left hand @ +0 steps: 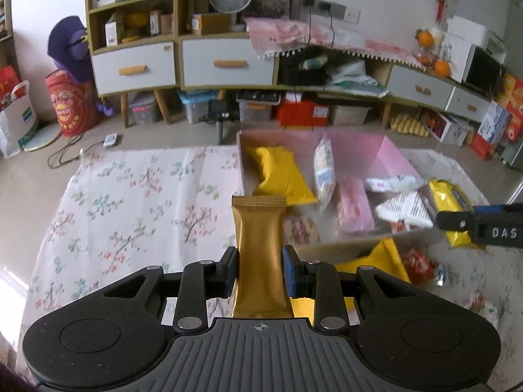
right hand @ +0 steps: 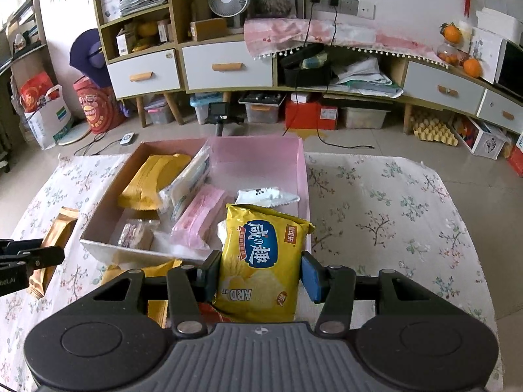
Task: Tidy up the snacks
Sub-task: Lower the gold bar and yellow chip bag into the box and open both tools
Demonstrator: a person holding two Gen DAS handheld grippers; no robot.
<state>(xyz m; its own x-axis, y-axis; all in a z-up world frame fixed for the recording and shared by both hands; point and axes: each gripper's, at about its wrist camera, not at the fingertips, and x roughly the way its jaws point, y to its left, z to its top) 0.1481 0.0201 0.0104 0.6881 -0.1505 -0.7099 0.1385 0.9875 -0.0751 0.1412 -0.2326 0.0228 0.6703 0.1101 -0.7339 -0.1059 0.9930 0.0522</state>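
My left gripper [left hand: 260,269] is shut on a gold snack packet [left hand: 260,245], held upright above the floral cloth, left of the pink box [left hand: 397,155]. My right gripper [right hand: 260,272] is shut on a yellow cracker bag [right hand: 261,258] with a blue label, raised over the near right corner of the pink box [right hand: 302,176]. The box holds yellow packets [right hand: 152,179], a clear bag [right hand: 189,183], a pink packet [right hand: 199,219], a white wrapper [right hand: 266,196] and a small brown bar [right hand: 135,235]. In each wrist view the other gripper shows at the frame edge.
A floral cloth [left hand: 130,196] covers the floor under the box. More loose snacks lie in front of the box: a yellow packet [left hand: 382,258] and a red wrapper [left hand: 418,264]. Cabinets with drawers [right hand: 225,65], storage bins and a small tripod [right hand: 219,121] stand behind.
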